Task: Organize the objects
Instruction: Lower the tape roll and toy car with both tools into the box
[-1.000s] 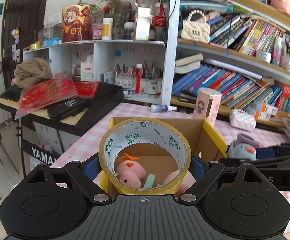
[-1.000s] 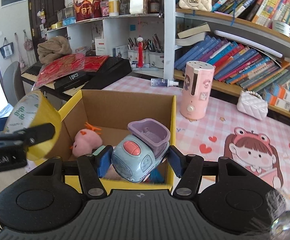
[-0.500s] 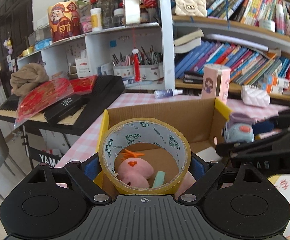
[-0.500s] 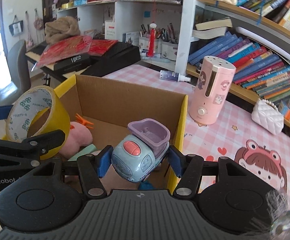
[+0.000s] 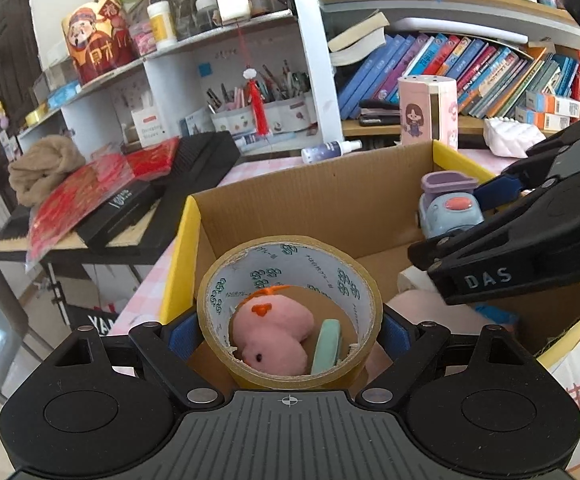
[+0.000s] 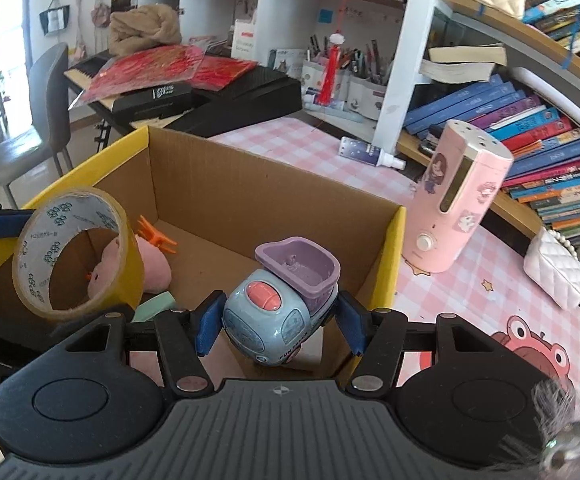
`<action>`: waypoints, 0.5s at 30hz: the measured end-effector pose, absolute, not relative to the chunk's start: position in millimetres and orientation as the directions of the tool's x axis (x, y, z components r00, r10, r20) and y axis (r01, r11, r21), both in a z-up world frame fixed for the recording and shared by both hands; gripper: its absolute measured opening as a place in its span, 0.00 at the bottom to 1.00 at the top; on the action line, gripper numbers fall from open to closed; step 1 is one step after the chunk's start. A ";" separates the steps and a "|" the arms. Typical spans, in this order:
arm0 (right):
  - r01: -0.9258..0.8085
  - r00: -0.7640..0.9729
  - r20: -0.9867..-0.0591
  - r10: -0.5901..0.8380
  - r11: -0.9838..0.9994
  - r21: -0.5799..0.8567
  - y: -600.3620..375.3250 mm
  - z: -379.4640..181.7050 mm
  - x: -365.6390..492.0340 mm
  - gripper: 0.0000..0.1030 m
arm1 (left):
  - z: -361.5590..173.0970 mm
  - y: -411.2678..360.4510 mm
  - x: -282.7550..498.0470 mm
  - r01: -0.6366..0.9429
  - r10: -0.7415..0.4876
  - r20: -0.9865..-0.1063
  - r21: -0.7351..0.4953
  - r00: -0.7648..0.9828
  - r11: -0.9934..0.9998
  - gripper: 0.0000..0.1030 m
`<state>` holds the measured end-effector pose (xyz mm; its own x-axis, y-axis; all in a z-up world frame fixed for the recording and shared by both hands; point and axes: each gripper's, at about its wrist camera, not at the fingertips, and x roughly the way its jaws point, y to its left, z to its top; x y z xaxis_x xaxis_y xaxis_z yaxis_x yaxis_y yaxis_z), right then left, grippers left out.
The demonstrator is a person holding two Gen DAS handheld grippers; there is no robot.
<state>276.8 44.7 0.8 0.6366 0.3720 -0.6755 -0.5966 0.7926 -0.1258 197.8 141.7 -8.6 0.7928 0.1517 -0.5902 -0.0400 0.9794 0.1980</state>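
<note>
Both grippers have come further in over the cardboard box (image 6: 274,188) vs 1 s ago; the toy truck (image 6: 280,304) now hangs inside the box's right wall rather than over its yellow rim.

Left gripper (image 5: 288,332) is clamped on the tape roll (image 5: 290,312), blue pads (image 5: 182,332) pressing its outer sides. Roll stands on edge, its bore axis pointing fwd along the fingers, so left wrist view looks straight through the hole to the pink plush (image 5: 274,332) and a mint-green item (image 5: 327,346) on the box floor. Right wrist view shows what that view can't: the roll (image 6: 76,252) from the side, held above the box's near-left corner, clear of the floor, plush (image 6: 148,264) behind it.

Right gripper (image 6: 280,322) holds the truck btwn its blue pads (image 6: 210,322), jaws at mid width. Truck's long axis runs fwd-back along the fingers, blue cab toward the camera, purple bed toward the far wall. Left wrist view gives the truck (image 5: 447,206) side-on near the box's right wall, w/ the right gripper (image 5: 501,188) reaching in from the right.

Pink humidifier (image 6: 455,200) stands on the checked tablecloth (image 6: 297,142) just beyond the box's far-right corner.
</note>
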 end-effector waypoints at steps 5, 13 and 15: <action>-0.624 0.617 -0.692 0.374 0.769 -0.140 52.9 -3.9 281.8 0.56 | -10.9 142.0 199.8 -0.034 0.145 -0.592 0.196 0.793 0.980 0.88; -0.655 0.579 -0.724 0.375 0.742 -0.140 57.3 -5.4 284.4 0.56 | -10.4 142.6 199.1 -0.041 0.151 -0.588 0.196 0.795 0.980 0.89; -0.654 0.571 -0.732 0.372 0.745 -0.131 57.9 -5.7 286.5 0.56 | -9.2 143.2 196.1 -0.045 0.151 -0.581 0.192 0.800 0.980 0.90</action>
<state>286.5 57.9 -5.7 0.5705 0.3721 -0.7322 -0.6543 0.7447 -0.1314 196.1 143.2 -9.2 0.7998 0.1505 -0.5810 -0.0447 0.9803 0.1924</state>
